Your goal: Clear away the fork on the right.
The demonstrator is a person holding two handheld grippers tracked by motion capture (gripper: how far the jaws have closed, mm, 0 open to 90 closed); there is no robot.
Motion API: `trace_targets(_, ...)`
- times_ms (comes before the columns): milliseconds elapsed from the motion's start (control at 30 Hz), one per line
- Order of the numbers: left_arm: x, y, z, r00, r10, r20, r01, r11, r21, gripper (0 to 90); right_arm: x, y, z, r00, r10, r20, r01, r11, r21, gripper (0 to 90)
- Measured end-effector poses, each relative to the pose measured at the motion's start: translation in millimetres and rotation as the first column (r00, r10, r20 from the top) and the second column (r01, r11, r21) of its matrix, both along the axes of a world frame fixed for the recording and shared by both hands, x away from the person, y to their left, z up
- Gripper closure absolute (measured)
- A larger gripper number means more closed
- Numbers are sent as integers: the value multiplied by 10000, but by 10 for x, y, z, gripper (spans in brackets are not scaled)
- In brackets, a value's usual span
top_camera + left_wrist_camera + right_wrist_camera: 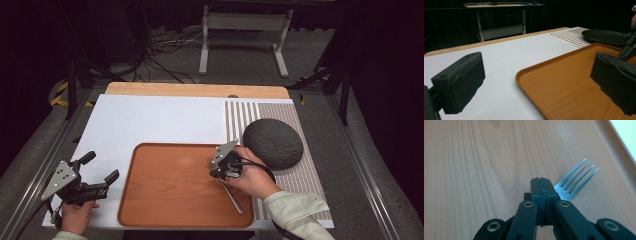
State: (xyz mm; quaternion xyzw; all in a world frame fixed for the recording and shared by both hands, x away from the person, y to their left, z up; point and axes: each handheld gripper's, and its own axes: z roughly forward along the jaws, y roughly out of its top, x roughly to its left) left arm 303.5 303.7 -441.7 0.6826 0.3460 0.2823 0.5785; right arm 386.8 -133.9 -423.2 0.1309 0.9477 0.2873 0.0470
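A silver fork [574, 180] lies on the brown wooden tray [170, 190]. Its tines [210, 161] point to the far left and its handle [233, 196] runs toward the near right. My right gripper [543, 182] is low over the fork's neck with its pads pressed together. The neck runs under the pads, so the contact itself is hidden. In the high view the right gripper [218, 172] is at the tray's right side. My left gripper [102, 166] is open beside the tray's left edge, nothing between its jaws [536, 82].
A dark round plate [273, 142] rests on a striped mat [300, 180] right of the tray. A white board [150, 120] covers the table behind and left of the tray. The plate [606, 36] also appears beyond the tray rim [524, 72].
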Motion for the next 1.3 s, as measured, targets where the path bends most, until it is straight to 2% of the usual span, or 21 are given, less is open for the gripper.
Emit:
trace_targets(200,-1,1,0,10000,-4,1,4,10000,-8,3,17,4,-64,9999,-12,-112,9,9996,-278,900)
trace_targets(967,-2,-2,0,10000,-22,-16,22,10000,13,3,45,-8,-111,9997,-189,-181,179,9986,-503,900)
trace_targets(1300,0,-4,-3,10000,-32,-28,32,10000,7,4,83,-93,-101,9977,-653,-187,642,9962,-581,900)
